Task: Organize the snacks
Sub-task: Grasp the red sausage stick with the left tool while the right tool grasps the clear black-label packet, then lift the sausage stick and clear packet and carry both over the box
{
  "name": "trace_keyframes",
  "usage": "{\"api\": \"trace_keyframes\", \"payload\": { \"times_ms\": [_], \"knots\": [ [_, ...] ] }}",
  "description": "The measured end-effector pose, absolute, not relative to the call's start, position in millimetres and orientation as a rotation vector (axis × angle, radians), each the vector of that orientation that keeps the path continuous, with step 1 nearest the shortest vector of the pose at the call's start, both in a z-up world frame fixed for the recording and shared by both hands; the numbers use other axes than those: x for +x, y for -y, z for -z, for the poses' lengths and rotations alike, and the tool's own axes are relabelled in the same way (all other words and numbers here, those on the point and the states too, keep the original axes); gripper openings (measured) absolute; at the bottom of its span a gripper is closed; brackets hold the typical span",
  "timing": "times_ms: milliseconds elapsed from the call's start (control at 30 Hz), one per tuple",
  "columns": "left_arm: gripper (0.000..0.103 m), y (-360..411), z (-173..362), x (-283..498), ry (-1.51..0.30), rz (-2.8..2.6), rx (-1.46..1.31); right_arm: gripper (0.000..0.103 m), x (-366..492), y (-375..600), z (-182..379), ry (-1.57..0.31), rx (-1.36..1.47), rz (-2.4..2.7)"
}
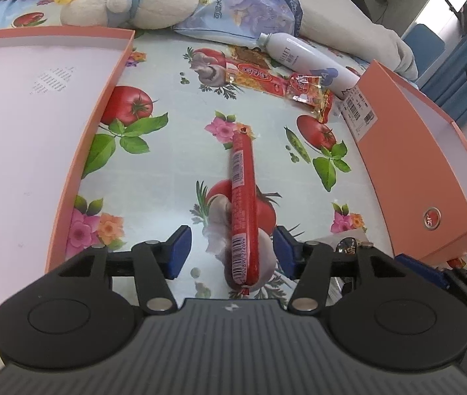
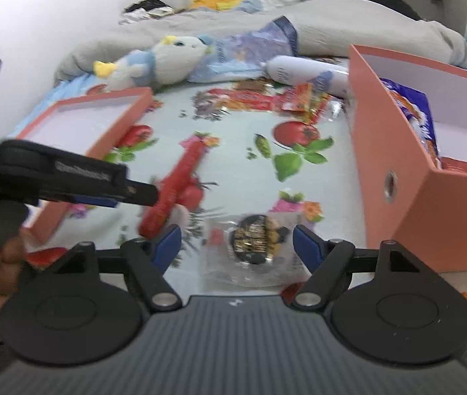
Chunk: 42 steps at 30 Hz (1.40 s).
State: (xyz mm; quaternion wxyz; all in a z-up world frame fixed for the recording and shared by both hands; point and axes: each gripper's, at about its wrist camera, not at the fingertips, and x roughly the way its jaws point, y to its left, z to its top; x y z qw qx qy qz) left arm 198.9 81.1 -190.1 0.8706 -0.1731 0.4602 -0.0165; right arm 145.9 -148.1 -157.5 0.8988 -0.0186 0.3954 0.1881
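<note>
While our left gripper (image 1: 230, 251) stands wide open around the long red plastic-wrapped sausage stick (image 1: 242, 204), the stick's long axis points straight ahead, left of the salmon-pink cardboard box (image 1: 407, 177).

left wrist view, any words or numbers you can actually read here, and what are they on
"902890 272694": barcode digits, near end of the red sausage stick.
"LLET": partial letters on the white bottle; the start is cut off.
Blue snack bag: Chinese characters, too distorted to read.
Red wrapped snacks: label script too small.
White sticker on the orange box: barcodes and digits, too small.
Box lid interior: faint print, illegible.
</note>
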Motion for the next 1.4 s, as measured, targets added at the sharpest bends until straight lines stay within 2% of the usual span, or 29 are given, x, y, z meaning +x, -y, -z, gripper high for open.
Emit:
{"api": "trace_keyframes", "payload": {
  "times_ms": [200,300,633,700,767,867,933,1000,1033,1167,1233,1400],
  "knots": [
    [0.061,-76.4,191.3,206.6,-0.952,0.055,-0.351,0.077,154.4,145.9,163.1,-0.835,-0.069,-0.365],
    [0.061,-72.4,193.8,213.1,-0.959,0.077,-0.345,0.088,158.5,146.1,165.7,-0.835,-0.079,-0.353],
    [0.059,-55.8,196.9,237.5,-0.939,0.109,-0.22,0.088,173.0,146.6,179.9,-0.862,-0.065,-0.357],
    [0.057,-49.4,199.8,242.6,-0.951,0.122,-0.174,0.089,176.3,145.6,182.7,-0.877,-0.071,-0.37],
    [0.049,-43.1,203.6,246.1,-0.963,0.119,-0.12,0.089,178.6,147.1,184.4,-0.892,-0.055,-0.379],
    [0.047,-42.4,209.9,247.8,-0.971,0.12,-0.114,0.088,179.6,146.6,188.7,-0.925,-0.051,-0.385],
    [0.045,-44.4,210.9,248.5,-0.972,0.118,-0.129,0.086,177.5,143.0,190.4,-0.936,-0.07,-0.392],
    [0.035,-47.4,211.2,249.2,-0.976,0.1,-0.142,0.082,177.3,142.2,189.1,-0.946,-0.057,-0.388],
    [0.026,-48.3,211.3,249.6,-0.978,0.09,-0.129,0.078,177.5,141.6,188.0,-0.95,-0.056,-0.39],
    [0.024,-53.7,210.1,249.4,-0.984,0.111,-0.13,0.069,176.3,136.8,184.1,-0.955,-0.065,-0.381],
    [0.024,-56.0,208.2,247.8,-0.986,0.113,-0.139,0.061,173.9,134.4,179.3,-0.947,-0.075,-0.371],
    [0.024,-62.3,206.2,238.5,-0.984,0.13,-0.193,0.054,171.8,133.9,173.2,-0.938,-0.056,-0.338]
  ]
}}
